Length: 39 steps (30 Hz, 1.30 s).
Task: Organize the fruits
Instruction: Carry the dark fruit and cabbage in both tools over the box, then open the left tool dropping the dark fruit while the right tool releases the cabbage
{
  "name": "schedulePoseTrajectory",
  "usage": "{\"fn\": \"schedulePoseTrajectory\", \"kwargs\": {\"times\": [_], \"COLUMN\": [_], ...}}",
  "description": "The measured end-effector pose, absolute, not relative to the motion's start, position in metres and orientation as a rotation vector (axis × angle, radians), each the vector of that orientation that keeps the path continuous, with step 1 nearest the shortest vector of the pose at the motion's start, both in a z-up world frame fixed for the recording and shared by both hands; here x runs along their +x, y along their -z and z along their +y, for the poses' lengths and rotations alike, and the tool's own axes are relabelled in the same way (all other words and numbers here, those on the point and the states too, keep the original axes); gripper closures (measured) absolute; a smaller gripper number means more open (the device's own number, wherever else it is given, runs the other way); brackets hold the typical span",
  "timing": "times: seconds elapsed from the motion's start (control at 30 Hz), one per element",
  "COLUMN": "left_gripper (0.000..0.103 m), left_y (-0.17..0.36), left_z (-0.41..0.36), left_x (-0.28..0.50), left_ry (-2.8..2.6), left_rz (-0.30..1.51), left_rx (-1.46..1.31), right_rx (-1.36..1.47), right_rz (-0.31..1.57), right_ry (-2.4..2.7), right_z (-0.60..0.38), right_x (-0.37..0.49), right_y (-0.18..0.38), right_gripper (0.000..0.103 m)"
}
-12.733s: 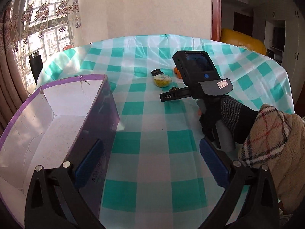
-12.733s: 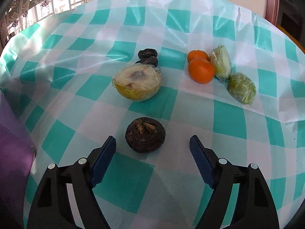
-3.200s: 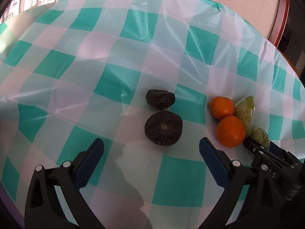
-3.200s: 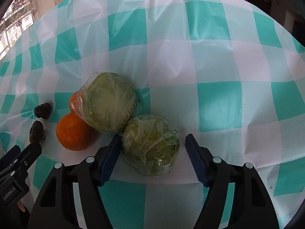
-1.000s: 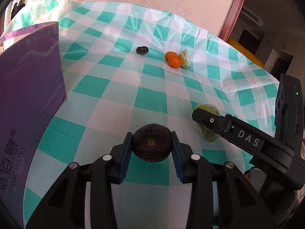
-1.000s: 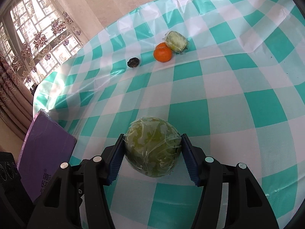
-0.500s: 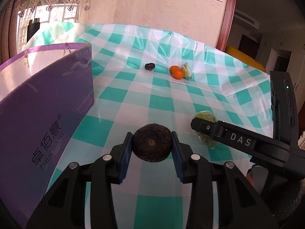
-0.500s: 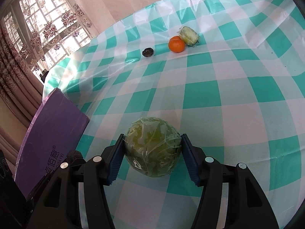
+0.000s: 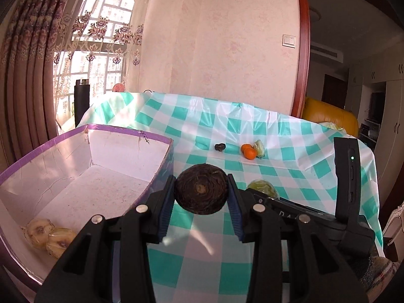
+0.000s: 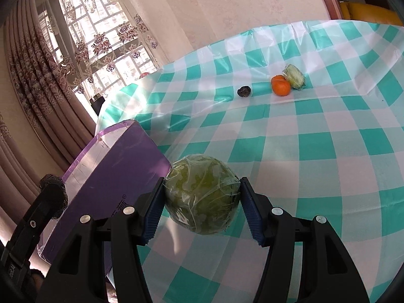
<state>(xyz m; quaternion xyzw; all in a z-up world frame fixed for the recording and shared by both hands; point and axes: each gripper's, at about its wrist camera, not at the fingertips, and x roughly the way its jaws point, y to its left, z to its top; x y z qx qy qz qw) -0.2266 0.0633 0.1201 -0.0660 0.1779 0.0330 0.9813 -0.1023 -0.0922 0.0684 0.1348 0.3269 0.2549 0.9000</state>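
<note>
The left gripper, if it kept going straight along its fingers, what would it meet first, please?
Probably only tablecloth. The left gripper, shut on the dark fruit, points past the box, whose corner sits just left of the line. The small dark fruit lies farther along; depth is unclear.

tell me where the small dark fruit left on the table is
In the right wrist view, the small dark fruit sits on the far part of the checked tablecloth, just left of the orange and apart from it.
</note>
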Motion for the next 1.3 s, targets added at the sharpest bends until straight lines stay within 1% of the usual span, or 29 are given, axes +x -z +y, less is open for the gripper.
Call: {"fn": "schedulePoseTrajectory", "kwargs": {"times": [0.23,0.4,0.6,0.77,0.9,1.0,1.3], "left_gripper": [0.063,0.063,0.063,0.063,0.063,0.063,0.063], "left_y": [-0.140,-0.145,-0.135,-0.120,-0.109,-0.103,-0.091], "left_z": [0.104,0.142,0.184,0.209,0.226,0.236,0.241], "left_x": [-0.256,-0.268,-0.279,-0.292,-0.296,-0.297,-0.291], "left_ry": [-0.175,-0.266,-0.345,-0.404,-0.432,-0.442,-0.529], "left_rz": [0.321,0.307,0.345,0.377,0.417,0.443,0.511], "left_rx": [-0.140,-0.187,-0.258,-0.277,-0.303,-0.316,-0.223], "right_rx": [0.179,0.099,0.038,-0.010,-0.077,-0.166,-0.388], "right_rz": [0.628,0.576,0.553,0.570,0.595,0.574,0.587], "right_ry": [-0.623,-0.698,-0.760,-0.798,-0.810,-0.784,-0.766], "right_z": [-0.049,-0.016,0.016,0.044,0.070,0.085,0.135], "right_x": [-0.121,-0.136,-0.146,-0.146,-0.148,-0.151,-0.150], "right_y": [-0.093,-0.111,-0.119,-0.119,-0.113,-0.113,-0.108], "right_gripper": [0.046,0.046,0.046,0.046,0.046,0.046,0.046]}}
